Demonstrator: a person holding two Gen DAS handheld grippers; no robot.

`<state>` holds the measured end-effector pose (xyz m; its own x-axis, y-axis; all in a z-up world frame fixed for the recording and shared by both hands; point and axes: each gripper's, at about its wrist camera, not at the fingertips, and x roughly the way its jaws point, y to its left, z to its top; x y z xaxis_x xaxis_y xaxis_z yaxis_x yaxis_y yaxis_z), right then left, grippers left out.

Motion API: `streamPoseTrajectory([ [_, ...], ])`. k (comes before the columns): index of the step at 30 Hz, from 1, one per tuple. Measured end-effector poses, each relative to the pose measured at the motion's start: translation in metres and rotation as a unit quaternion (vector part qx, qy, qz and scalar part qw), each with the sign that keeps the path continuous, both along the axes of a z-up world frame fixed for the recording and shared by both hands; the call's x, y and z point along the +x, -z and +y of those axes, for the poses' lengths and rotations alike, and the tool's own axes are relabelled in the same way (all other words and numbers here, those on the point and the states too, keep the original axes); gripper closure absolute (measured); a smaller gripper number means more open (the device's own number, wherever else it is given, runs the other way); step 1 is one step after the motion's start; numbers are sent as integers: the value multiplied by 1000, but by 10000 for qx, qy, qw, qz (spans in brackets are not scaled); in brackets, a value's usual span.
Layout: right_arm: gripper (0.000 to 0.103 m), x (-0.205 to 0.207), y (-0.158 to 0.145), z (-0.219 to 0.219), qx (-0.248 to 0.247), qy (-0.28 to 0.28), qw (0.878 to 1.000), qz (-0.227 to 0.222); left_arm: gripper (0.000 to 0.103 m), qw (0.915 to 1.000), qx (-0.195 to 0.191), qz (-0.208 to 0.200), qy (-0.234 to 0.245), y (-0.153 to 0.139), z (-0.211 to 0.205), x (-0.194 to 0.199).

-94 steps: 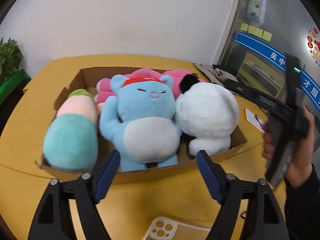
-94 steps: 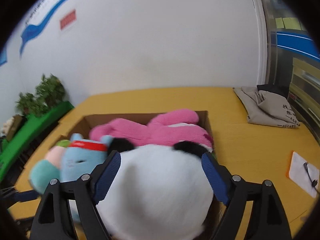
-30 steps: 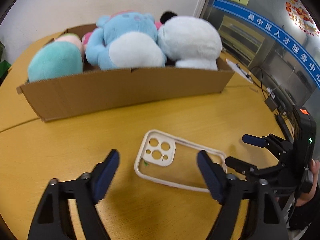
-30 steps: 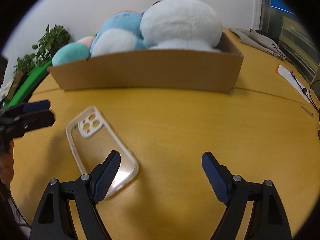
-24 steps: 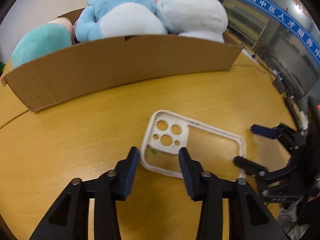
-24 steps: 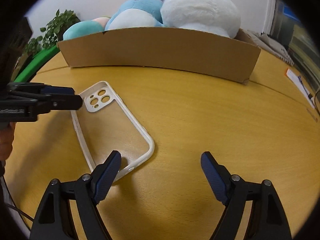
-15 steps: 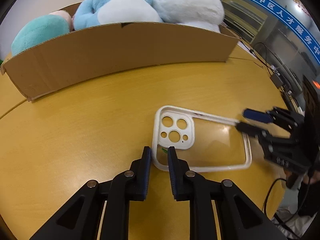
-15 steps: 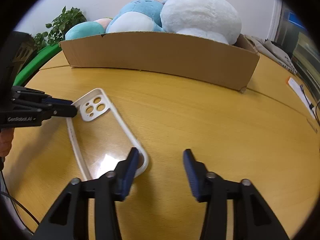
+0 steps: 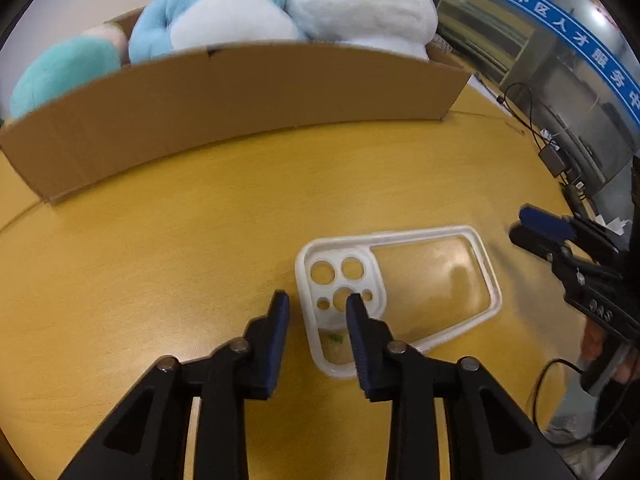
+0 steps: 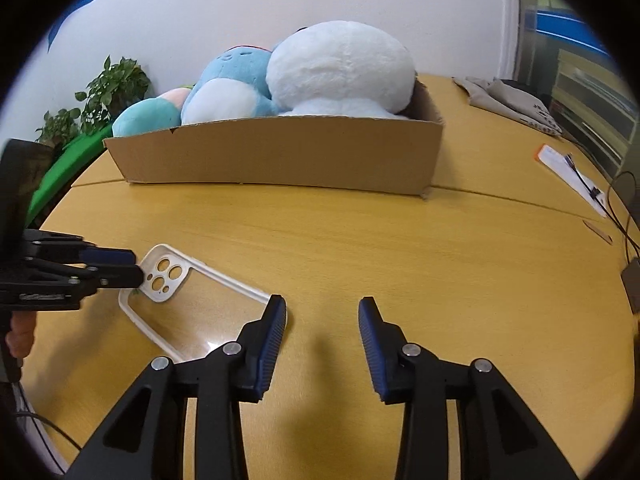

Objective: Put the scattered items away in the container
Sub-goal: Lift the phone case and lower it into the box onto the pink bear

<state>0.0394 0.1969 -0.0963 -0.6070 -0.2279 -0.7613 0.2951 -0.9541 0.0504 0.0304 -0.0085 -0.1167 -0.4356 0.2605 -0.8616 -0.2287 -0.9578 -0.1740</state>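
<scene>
three soft toys already sit in the cardboard box [image 9: 240, 92] across the top of the frame: a teal one [image 9: 60, 72], a blue one [image 9: 216, 12] and a white one [image 9: 360, 4]. one item looks left: the clear phone case [image 9: 400, 284], flat on the table [image 9: 160, 240] at lower centre, well apart from the box. the left gripper [image 9: 314, 312] has its fingers parted narrowly, straddling the case's camera-end rim, not yet clamped. the right gripper [image 10: 322, 320] stands open, empty, just beside the case's other end.
</scene>
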Motion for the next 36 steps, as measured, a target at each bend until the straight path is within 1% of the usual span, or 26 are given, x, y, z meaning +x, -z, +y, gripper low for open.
streamPoseTrajectory([
  [2, 66, 6, 6, -6, 78, -152, 9998, -96, 92, 10000, -60, 5, 31, 2, 4, 2],
  [4, 66, 9, 16, -10, 66, -251, 9993, -251, 94, 10000, 32, -26, -11, 2, 4, 4],
  [5, 66, 9, 20, -12, 41, -272, 9991, -325, 94, 10000, 35, -47, -42, 2, 4, 4],
  [7, 67, 12, 25, -19, 108, -333, 9990, -285, 94, 9999, 25, -50, -91, 2, 7, 7],
  [10, 80, 9, 24, -27, 202, -502, 9982, -250, 94, 9998, -49, -20, -197, 1, 9, 10],
  [12, 81, 6, 23, -29, 276, -588, 9976, -258, 94, 9996, -38, -18, -287, 1, 8, 13],
  [13, 86, 5, 23, -29, 289, -607, 9974, -263, 95, 9994, -24, -8, -343, 1, 6, 13],
  [14, 93, 3, 23, -27, 278, -624, 9973, -278, 95, 9992, 67, 7, -386, 0, 4, 15],
  [16, 93, 0, 22, -26, 241, -658, 9971, -299, 95, 9987, 213, 151, -437, -10, -1, 18],
  [19, 93, -2, 14, -29, 298, -691, 9971, -115, 95, 9973, 165, 545, -473, -33, -2, 22],
  [23, 94, -16, -8, -30, 167, -658, 9975, 177, 95, 9947, 223, 845, -546, -58, -10, 12],
  [27, 94, -42, -40, -35, 145, -695, 9956, 612, 95, 9900, 360, 1208, -640, -86, -23, -12],
  [30, 94, -71, -70, -46, 150, -757, 9915, 1044, 95, 9851, 388, 1501, -744, -114, -36, -37],
  [33, 94, -104, -106, -62, 304, -867, 9841, 1522, 95, 9783, 397, 1861, -820, -146, -48, -66],
  [34, 94, -116, -116, -68, 337, -902, 9821, 1621, 95, 9753, 446, 1977, -875, -156, -51, -78],
  [36, 94, -149, -133, -80, 431, -1009, 9799, 1666, 95, 9721, 496, 2072, -978, -168, -50, -103],
])
